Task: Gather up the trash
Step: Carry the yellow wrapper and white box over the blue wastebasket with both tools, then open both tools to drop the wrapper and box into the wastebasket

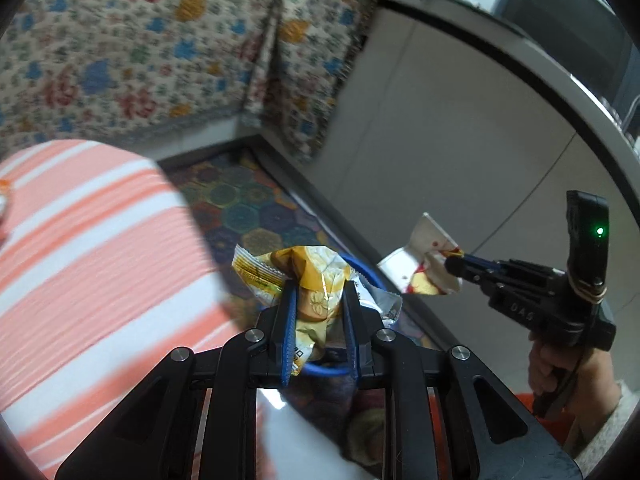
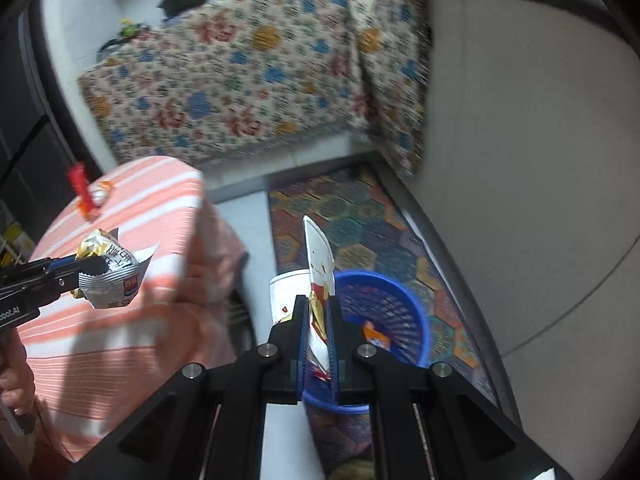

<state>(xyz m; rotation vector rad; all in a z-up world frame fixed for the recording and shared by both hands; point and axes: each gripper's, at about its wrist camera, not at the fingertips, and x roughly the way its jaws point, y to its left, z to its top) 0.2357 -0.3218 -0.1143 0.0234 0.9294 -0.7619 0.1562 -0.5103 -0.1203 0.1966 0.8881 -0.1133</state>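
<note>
Two pieces in hand: left tongs (image 1: 320,292) clamp yellow wrapper (image 1: 308,276); right tongs (image 2: 319,320) pinch flattened white carton (image 2: 316,256), lower centre, above blue basket (image 2: 416,320). Basket already holds scrap. Red wrapper (image 2: 82,190) remains on striped surface (image 2: 132,216), left. Drops pending.

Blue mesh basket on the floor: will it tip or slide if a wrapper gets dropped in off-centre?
The blue basket looks like thin open-mesh plastic with only one scrap inside, so probably light and easy to nudge. It widens towards the rim, so a knock there might tip it. The patterned mat under it may limit sliding.
</note>
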